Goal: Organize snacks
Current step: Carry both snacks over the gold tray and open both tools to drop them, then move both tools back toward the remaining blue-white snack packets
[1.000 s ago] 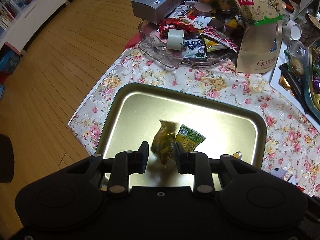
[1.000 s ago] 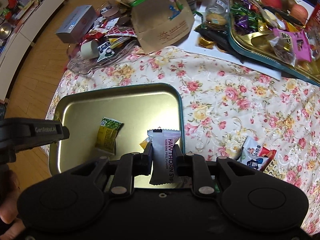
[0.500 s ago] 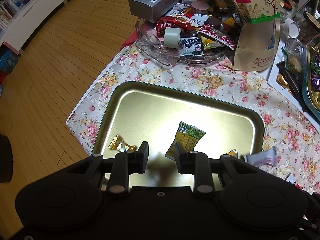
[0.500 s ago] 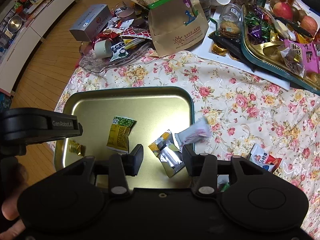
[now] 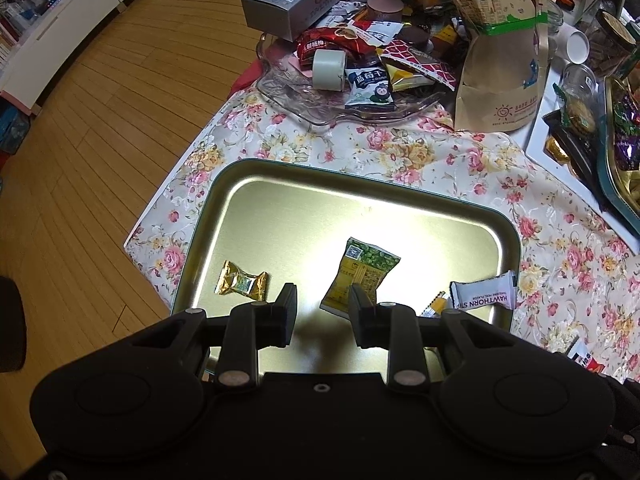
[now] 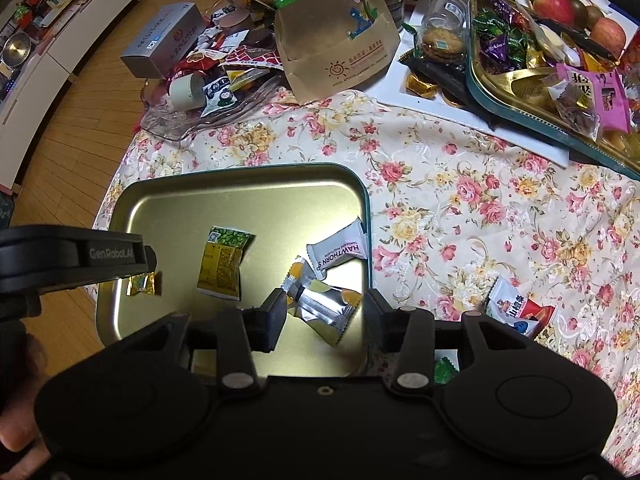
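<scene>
Both snacks have dropped since a second ago. Left view: the left claw (image 5: 322, 309) hovers wide over the tray's (image 5: 224, 184) near edge. Right view: the right claw (image 6: 326, 312) gapes, empty; four snacks lie in the tray: green-yellow packet (image 6: 223, 264), gold candy (image 6: 144, 284), white bar (image 6: 339, 252), silver packet (image 6: 322, 306).

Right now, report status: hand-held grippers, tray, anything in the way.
Left hand-held gripper open, empty. Right hand-held gripper open, empty. Four snacks in gold tray; Hawthorn strip leans on right rim. Red-and-white packet loose on cloth.
</scene>
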`<state>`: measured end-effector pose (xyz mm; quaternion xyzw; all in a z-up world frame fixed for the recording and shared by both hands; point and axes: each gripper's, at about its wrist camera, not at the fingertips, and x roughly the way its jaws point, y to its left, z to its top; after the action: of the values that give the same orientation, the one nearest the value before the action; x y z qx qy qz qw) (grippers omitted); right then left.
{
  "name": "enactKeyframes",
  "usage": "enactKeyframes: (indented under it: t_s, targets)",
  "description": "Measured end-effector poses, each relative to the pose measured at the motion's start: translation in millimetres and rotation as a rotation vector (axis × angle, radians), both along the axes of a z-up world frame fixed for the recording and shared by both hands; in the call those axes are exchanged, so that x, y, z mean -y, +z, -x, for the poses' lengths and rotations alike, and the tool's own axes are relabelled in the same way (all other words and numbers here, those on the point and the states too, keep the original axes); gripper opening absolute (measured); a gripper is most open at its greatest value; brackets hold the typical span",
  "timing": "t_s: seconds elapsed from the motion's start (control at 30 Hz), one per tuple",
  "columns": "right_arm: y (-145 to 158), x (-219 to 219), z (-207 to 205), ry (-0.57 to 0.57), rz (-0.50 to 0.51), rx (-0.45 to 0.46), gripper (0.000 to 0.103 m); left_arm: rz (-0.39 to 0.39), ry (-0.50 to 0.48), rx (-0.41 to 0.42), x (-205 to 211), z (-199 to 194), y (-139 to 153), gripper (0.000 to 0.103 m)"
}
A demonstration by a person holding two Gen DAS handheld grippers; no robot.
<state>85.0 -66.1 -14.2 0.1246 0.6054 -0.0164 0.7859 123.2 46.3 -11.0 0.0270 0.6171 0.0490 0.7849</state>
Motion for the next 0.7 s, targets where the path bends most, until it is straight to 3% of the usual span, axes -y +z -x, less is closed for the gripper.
enactKeyframes:
  t_s: [0.4, 0.7]
  targets:
    - [-7.3, 26.2, 2.4, -0.059, 0.001, -0.031, 0.046, 0.002, -0.089, -0.019, 25.6, 6.4, -5.0, 0.038]
    - [-11.3, 75.4, 9.6, -0.162, -0.01, -0.057, 0.046, 0.01, -0.197, -0.028, 58.7, 15.3, -6.9, 0.038]
